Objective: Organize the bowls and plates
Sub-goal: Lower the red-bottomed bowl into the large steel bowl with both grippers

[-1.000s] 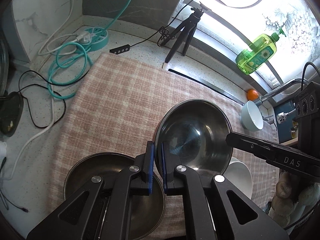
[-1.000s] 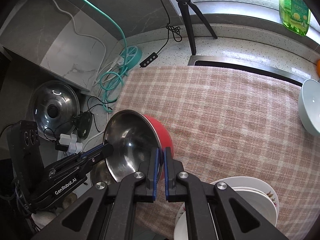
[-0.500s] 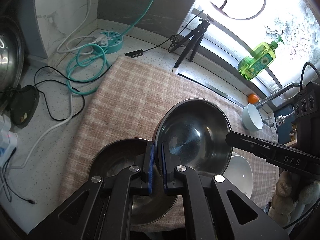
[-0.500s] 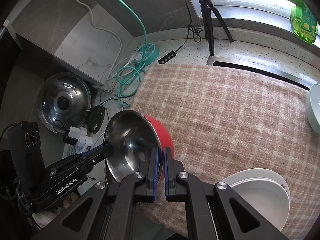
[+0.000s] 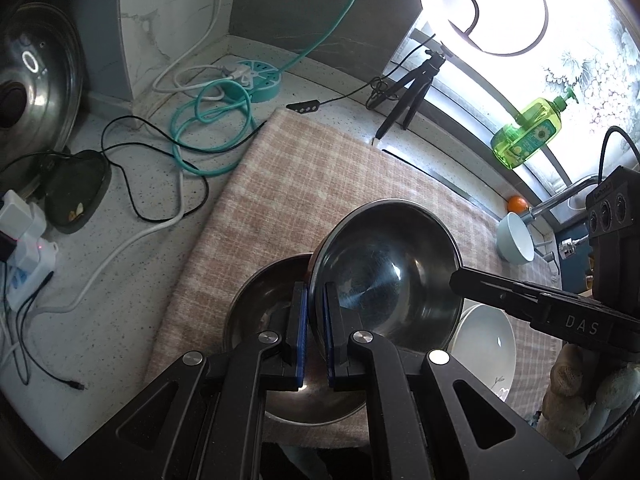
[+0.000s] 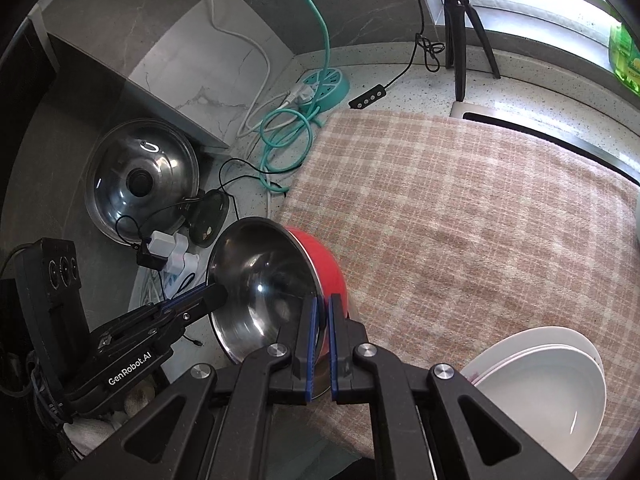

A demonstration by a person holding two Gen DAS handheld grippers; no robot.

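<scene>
A steel bowl with a red outside (image 5: 384,276) (image 6: 264,280) hangs in the air, held by both grippers on opposite rims. My left gripper (image 5: 315,300) is shut on its near rim. My right gripper (image 6: 322,312) is shut on the other rim. A second steel bowl (image 5: 280,332) sits on the checked cloth (image 5: 320,184) just below and left of the held one. White plates are stacked (image 6: 548,384) at the cloth's front right; they also show in the left wrist view (image 5: 486,344). A pale blue bowl (image 5: 516,238) lies at the far right.
Teal and white cables with a round power strip (image 5: 256,80) lie on the counter at the back left. A steel pot lid (image 6: 140,184) leans left. A black tripod (image 5: 408,88) and a green soap bottle (image 5: 528,136) stand by the window. An orange (image 5: 517,203) sits near the tap.
Both grippers have lifted the red-backed steel bowl and carried it left, over the second steel bowl. The views have pulled back, showing more of the left counter.
</scene>
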